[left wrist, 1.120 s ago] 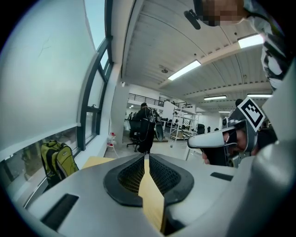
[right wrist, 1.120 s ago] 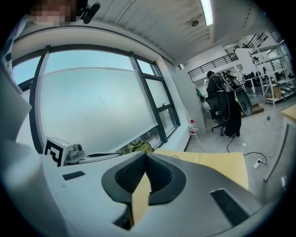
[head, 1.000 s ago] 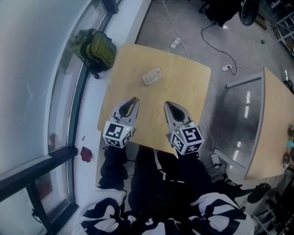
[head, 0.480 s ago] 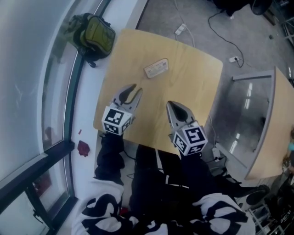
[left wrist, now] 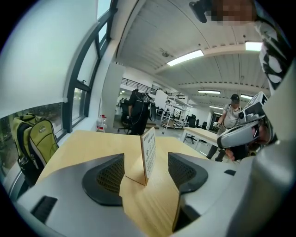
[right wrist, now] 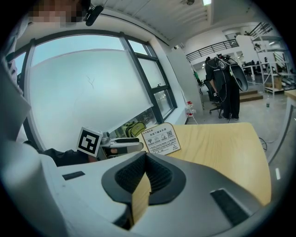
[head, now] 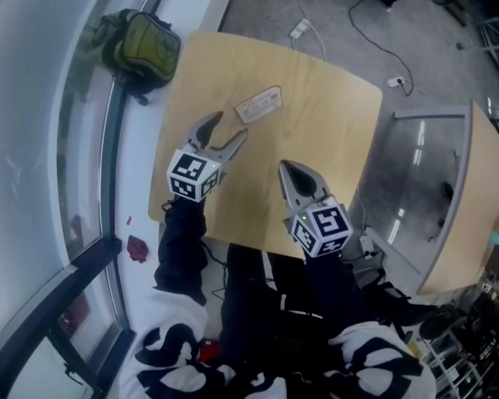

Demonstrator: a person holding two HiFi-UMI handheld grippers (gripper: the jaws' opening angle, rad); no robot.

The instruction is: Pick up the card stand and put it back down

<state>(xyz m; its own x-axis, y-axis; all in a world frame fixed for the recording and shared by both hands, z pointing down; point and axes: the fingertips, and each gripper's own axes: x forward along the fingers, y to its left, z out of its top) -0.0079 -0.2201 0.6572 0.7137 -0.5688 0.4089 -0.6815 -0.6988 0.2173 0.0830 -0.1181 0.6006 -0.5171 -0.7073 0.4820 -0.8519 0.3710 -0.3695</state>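
Observation:
The card stand (head: pixel 258 104), a small pale wooden sign with print on it, stands upright on the wooden table (head: pixel 327 117). My left gripper (head: pixel 230 125) is just short of it. Its jaws have just been opening and now spread wide, with nothing between the pads. In the left gripper view the card stand (left wrist: pixel 148 155) sits a little beyond the gap, edge-on. My right gripper (head: pixel 287 166) hovers over the table's near part, shut and empty. The right gripper view shows the card stand (right wrist: pixel 161 138) face-on, beside the left gripper (right wrist: pixel 134 142).
A green backpack (head: pixel 140 39) lies on the sill by the window, off the table's far left corner. A second table (head: pixel 468 195) stands to the right across a gap of floor. Cables (head: pixel 374 23) and a power strip lie on the floor beyond.
The left jaws have gone from nearly shut to wide open. Both grippers have come down and forward over the table, the left one closing in on the card stand.

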